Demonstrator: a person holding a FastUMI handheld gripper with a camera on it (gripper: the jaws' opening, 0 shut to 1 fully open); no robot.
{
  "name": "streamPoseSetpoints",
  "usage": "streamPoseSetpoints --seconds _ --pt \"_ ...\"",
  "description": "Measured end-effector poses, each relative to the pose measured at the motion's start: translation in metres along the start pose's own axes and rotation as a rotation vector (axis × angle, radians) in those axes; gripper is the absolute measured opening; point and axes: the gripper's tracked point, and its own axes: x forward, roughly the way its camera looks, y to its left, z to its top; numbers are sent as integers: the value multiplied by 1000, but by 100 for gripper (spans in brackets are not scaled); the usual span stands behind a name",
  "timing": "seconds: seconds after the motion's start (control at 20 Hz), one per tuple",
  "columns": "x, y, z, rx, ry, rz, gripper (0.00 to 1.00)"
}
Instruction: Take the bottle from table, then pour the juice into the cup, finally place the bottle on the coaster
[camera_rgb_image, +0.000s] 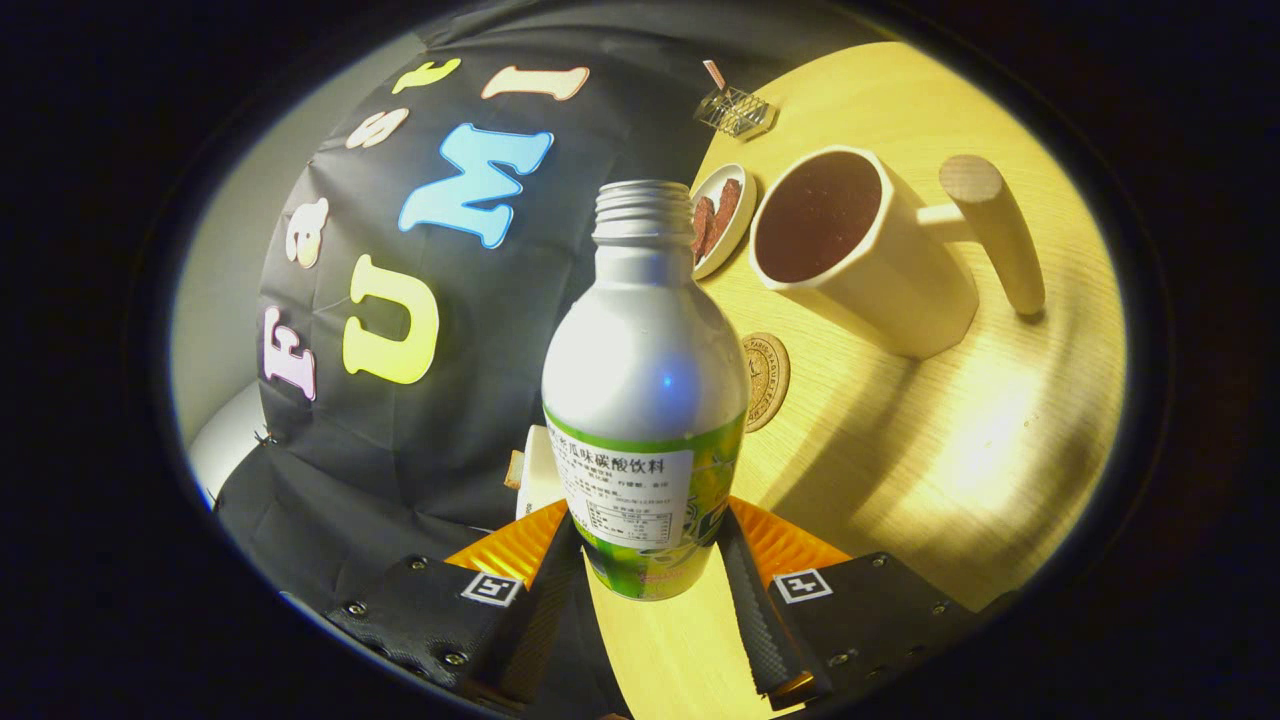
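My gripper is shut on the lower, green-labelled part of a silver bottle, one finger on each side. The bottle has no cap and is held off the wooden table, leaning sharply relative to it. Its open mouth sits close to the rim of the cream cup, which stands beyond the fingers and looks dark brown inside. No stream shows between mouth and cup. A round cork coaster lies on the table near the cup's base, partly hidden behind the bottle.
The cup has a thick wooden handle on its far side. A small white dish with brown pieces lies beside the cup, and a wire rack stands farther off. A white object peeks out behind the bottle.
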Motion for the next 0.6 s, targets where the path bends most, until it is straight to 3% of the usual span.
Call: streamPoseSetpoints --seconds 0.6 --pt "9 2 0 193 55 27 76"
